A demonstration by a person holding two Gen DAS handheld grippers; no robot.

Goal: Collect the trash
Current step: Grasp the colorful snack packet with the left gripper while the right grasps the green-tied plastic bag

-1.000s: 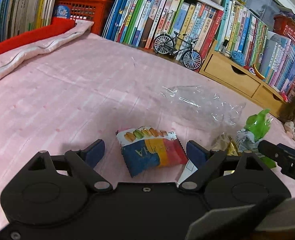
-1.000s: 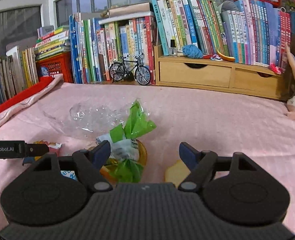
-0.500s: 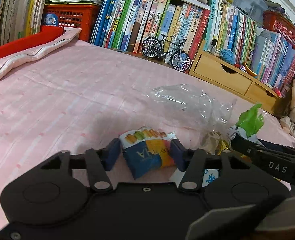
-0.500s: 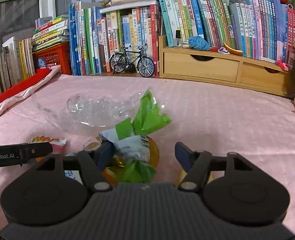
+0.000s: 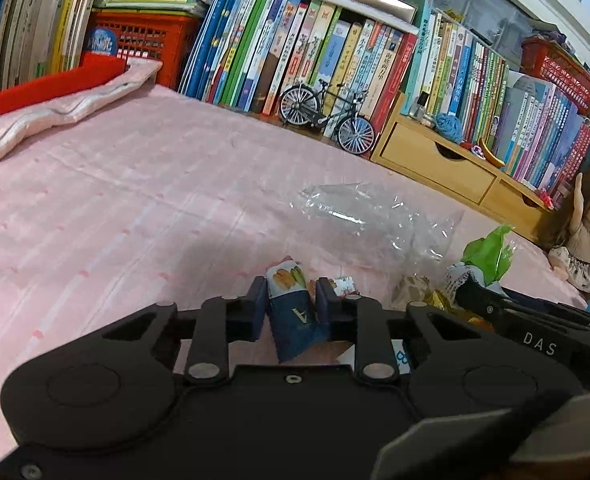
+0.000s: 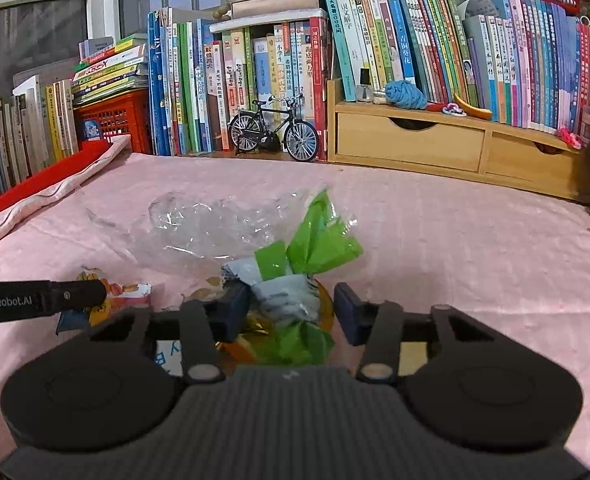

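My left gripper (image 5: 291,300) is clamped on the snack packet (image 5: 295,312), both pads pressing its sides, above the near edge of the pink bedspread (image 5: 115,200). My right gripper (image 6: 291,312) is partly closed around the green-and-white wrapper (image 6: 295,276); the left pad touches it, but contact at the right pad appears incomplete and I cannot tell. The clear plastic bag (image 6: 215,224) lies just beyond the wrapper, toward the bedspread's middle, well short of the far edge by the books (image 6: 255,72).

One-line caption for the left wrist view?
Left gripper shut on a crumpled blue snack packet above the pink bedspread, clear plastic bag beyond.
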